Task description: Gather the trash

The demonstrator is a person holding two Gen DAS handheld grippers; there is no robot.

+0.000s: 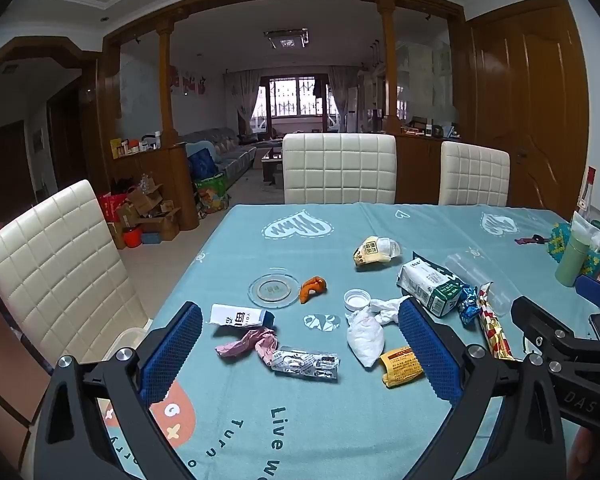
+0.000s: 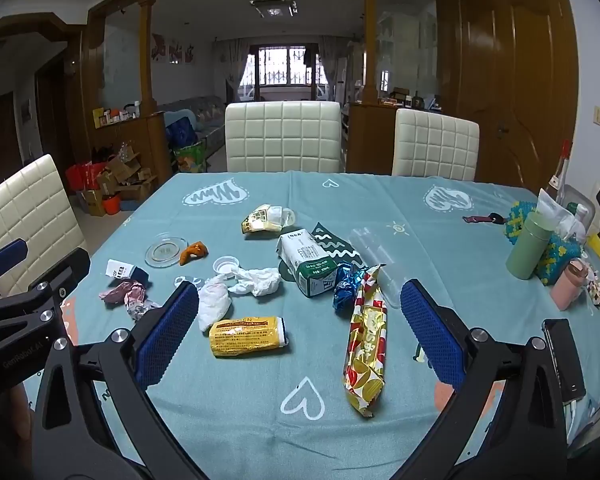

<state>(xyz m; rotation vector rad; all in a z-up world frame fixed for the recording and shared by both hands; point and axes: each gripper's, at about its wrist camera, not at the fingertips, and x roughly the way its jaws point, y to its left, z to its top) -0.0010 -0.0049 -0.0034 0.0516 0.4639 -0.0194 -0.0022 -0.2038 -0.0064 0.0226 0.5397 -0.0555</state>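
Trash lies scattered on the blue tablecloth [image 1: 300,420]. In the left wrist view my left gripper [image 1: 300,308] hangs open above a pink wrapper [image 1: 248,344], a silver blister pack [image 1: 304,362], a white tissue wad [image 1: 364,336] and a yellow packet [image 1: 400,366]. My right gripper [image 2: 300,288] is open too, over the yellow packet [image 2: 246,336] and a gold-red wrapper [image 2: 366,344]. Further back lie a milk carton [image 2: 306,264], blue foil [image 2: 344,284], a white cap [image 2: 226,266] and an orange peel [image 2: 192,252]. Neither gripper holds anything.
White chairs [image 1: 340,168] stand along the far and left sides of the table. At the right edge are a green flask [image 2: 526,248], a pink cup [image 2: 570,284] and a phone [image 2: 564,360]. A glass coaster [image 1: 274,290] and a clear cup [image 2: 376,260] lie among the trash.
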